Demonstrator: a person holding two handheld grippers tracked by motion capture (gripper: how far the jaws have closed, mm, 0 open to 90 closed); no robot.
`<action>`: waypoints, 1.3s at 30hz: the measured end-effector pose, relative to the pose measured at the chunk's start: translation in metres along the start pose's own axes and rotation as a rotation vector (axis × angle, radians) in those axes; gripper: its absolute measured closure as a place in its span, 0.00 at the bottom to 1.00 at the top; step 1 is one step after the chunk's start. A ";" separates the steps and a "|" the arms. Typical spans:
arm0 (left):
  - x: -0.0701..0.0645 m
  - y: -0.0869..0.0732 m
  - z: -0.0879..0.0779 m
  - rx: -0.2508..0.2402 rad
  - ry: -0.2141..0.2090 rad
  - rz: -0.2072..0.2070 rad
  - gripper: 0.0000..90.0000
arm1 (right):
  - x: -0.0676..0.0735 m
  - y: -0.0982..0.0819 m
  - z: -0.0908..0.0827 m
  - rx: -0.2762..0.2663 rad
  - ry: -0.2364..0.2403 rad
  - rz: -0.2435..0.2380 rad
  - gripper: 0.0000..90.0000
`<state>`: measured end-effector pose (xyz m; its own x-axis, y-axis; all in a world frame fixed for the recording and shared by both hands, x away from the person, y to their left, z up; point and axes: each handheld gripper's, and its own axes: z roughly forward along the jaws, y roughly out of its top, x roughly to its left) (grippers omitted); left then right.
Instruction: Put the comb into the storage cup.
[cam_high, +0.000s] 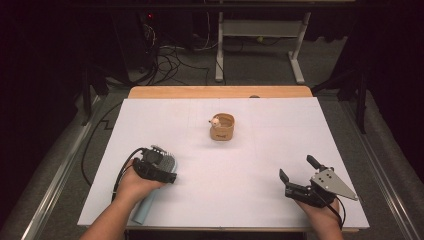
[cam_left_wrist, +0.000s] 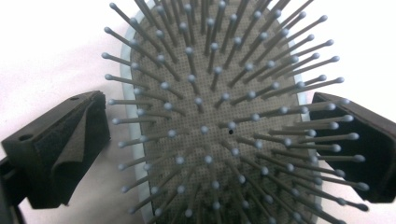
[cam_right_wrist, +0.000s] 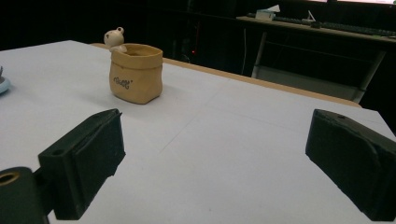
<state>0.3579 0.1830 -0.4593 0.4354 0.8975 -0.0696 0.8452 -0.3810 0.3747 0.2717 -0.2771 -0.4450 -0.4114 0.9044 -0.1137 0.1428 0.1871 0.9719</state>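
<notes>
Hairbrush (cam_high: 159, 172) at lower left of the high view, pale blue, bristles up, handle toward the bottom edge, lying on the white table (cam_high: 240, 165). Left gripper (cam_high: 156, 169) right over its head, jaws spread to either side; in the left gripper view (cam_left_wrist: 205, 140), grey ball-tipped bristles on a dark pad at centre frame, one black jaw at each side edge, not visibly pressing the brush. Right gripper (cam_high: 299, 174) at lower right of the high view, wide open and empty; its own view (cam_right_wrist: 212, 154) with bare tabletop between the jaws. Tan pouch-shaped pot (cam_right_wrist: 136, 72) at upper left there, small bear figure (cam_right_wrist: 113, 37) at its rim.
</notes>
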 end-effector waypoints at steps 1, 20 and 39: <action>0.000 0.000 0.000 -0.002 0.005 -0.001 0.03 | 0.000 0.000 0.000 0.000 0.000 0.001 0.06; -0.002 0.005 -0.004 0.030 0.021 -0.003 0.20 | 0.000 0.000 0.000 0.001 -0.001 -0.001 0.06; -0.004 0.004 -0.006 0.016 0.026 0.003 0.23 | 0.000 0.000 -0.001 -0.003 -0.008 0.000 0.06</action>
<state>0.3577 0.1793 -0.4525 0.4300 0.9017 -0.0447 0.8489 -0.3869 0.3601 0.2711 -0.2774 -0.4450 -0.4046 0.9072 -0.1155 0.1400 0.1862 0.9725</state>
